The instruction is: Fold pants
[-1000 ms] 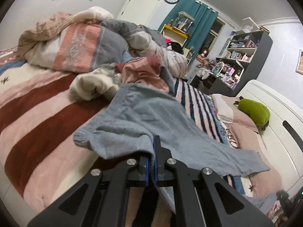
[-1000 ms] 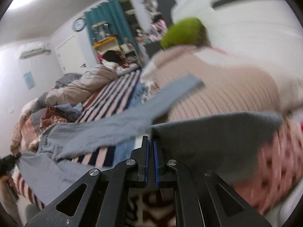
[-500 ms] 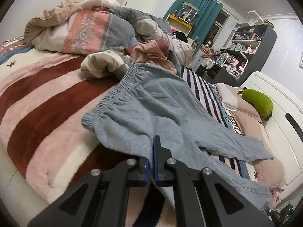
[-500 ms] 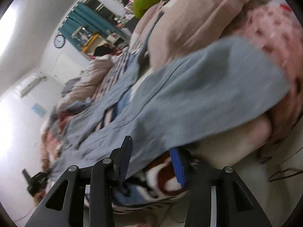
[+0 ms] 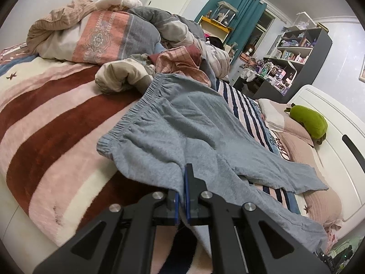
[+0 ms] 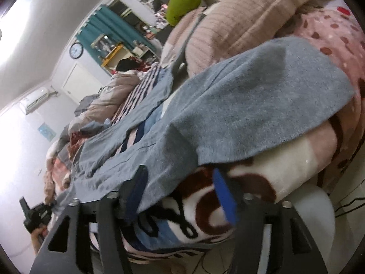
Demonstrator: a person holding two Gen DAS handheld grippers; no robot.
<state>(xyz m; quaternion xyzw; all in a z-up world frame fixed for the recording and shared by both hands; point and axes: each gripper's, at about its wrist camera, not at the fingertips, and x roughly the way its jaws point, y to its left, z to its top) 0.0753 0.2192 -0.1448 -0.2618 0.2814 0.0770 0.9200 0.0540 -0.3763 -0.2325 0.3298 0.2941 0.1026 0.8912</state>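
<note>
Grey-blue pants (image 5: 182, 123) lie spread on the striped bed blanket (image 5: 57, 123), elastic waistband toward the pile of bedding, both legs running toward the pillows. My left gripper (image 5: 183, 182) is shut on the near edge of the pants by the hip. In the right wrist view the near pant leg (image 6: 251, 105) lies draped over the bed's edge and a pillow. My right gripper (image 6: 180, 180) is open, its fingers apart just below the leg's edge, holding nothing.
A heap of quilts and clothes (image 5: 114, 34) fills the far side of the bed. Pillows (image 5: 294, 127) and a green plush toy (image 5: 308, 123) lie by the white headboard (image 5: 337, 137). A dark shelf unit (image 5: 296, 54) stands beyond.
My right gripper opened and let go of the pant leg, which now lies on the bed's edge. The pants were lowered and spread flat. My left gripper stays shut on them.
</note>
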